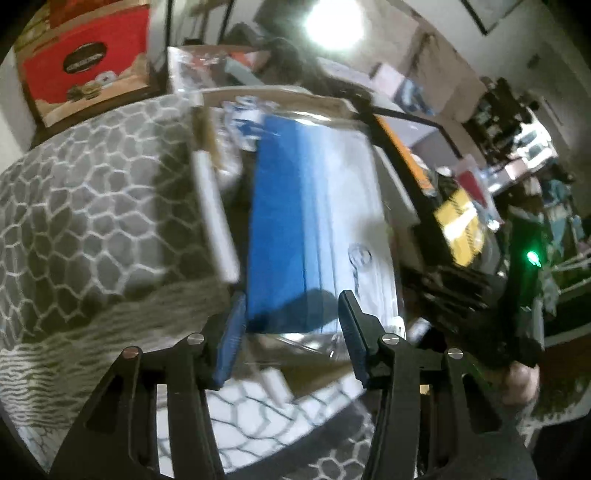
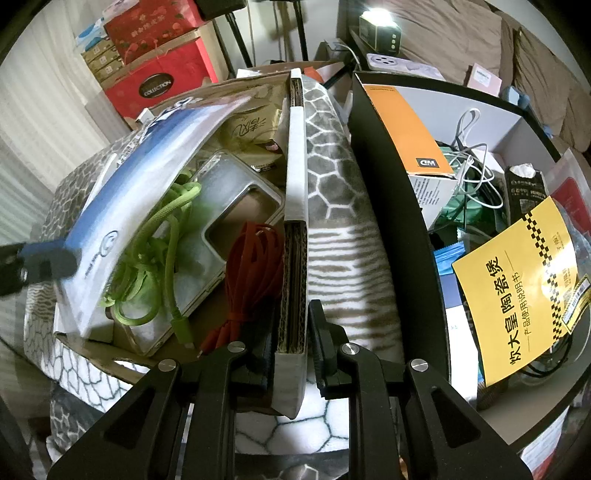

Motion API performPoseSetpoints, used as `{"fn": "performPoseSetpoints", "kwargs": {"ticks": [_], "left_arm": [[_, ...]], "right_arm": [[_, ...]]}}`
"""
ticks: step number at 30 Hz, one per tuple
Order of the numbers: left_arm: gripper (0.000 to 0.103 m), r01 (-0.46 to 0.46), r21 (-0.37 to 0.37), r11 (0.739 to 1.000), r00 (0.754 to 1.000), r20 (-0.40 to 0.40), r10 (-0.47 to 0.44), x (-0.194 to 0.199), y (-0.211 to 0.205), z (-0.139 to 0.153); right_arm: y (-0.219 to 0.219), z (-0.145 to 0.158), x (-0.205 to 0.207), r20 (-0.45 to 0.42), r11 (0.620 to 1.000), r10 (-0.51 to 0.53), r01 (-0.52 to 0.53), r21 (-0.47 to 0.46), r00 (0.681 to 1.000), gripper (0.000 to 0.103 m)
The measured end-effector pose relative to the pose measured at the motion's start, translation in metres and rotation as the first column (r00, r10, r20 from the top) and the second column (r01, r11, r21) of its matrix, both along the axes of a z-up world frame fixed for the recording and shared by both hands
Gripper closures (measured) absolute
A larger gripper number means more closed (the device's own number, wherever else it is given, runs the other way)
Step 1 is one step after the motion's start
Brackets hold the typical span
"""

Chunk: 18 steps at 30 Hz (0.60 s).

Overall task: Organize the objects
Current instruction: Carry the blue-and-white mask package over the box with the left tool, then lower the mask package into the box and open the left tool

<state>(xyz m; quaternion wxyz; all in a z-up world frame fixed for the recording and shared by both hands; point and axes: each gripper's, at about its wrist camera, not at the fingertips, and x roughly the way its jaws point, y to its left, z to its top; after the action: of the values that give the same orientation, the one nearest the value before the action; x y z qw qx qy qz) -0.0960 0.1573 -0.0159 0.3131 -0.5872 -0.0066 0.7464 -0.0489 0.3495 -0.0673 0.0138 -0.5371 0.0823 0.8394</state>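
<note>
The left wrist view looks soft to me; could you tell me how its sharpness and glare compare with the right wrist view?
Left wrist view: motion-smeared, the blue and white package streaked, a ceiling light blown out. Right wrist view: crisp, the yellow leaflet readable, only a small bright lamp; both bend at the edges.

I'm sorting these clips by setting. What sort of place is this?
Probably a lived-in room at home: a patterned blanket under the boxes, stacked red gift cartons, and a brown couch behind.

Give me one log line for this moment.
left tool: open, at blue packet | right tool: shut on cardboard box wall
</note>
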Motion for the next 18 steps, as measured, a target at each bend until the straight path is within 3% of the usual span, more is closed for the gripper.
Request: {"fn": "performPoseSetpoints", "kwargs": {"ticks": [9,18], "left_arm": [[0.058,0.063,-0.004,0.998,0.998,-0.017,-0.063,0.011,0.036,0.004],[0.058,0.024,0.036,0.999,1.000,-0.012,-0.024,0.004,0.012,0.013]], "right_arm": [[0.000,-0.002,0.000,0.001,1.000,-0.002,0.002,-0.002,1.000,0.084],[0.006,0.003,0.005,-0.012,0.999,-0.012,0.011,-0.051,1.000,0.083]]}}
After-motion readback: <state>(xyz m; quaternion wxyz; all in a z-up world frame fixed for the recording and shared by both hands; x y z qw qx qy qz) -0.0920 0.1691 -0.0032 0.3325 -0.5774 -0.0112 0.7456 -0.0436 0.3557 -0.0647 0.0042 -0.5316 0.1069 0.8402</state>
